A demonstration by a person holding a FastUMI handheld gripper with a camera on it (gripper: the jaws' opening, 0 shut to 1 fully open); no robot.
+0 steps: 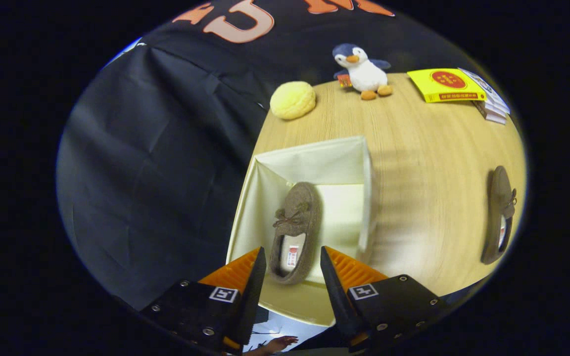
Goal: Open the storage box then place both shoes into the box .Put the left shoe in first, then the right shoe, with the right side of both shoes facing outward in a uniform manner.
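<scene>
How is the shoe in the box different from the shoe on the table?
The shoe in the box lies inside the open storage box, just ahead of the open gripper; the shoe on the table lies out on the bare wooden table, far off to one side. Both are matching brown slippers with bows.

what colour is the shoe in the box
Brown, with a bow; the shoe shows best in the gripper view, inside the cream box.

Lighting was warm and pretty even on the wooden table (413,163), the box (314,163) throwing a soft shadow across it (heavy fisheye bending near the edges). Whole frame looked slightly soft.
</scene>
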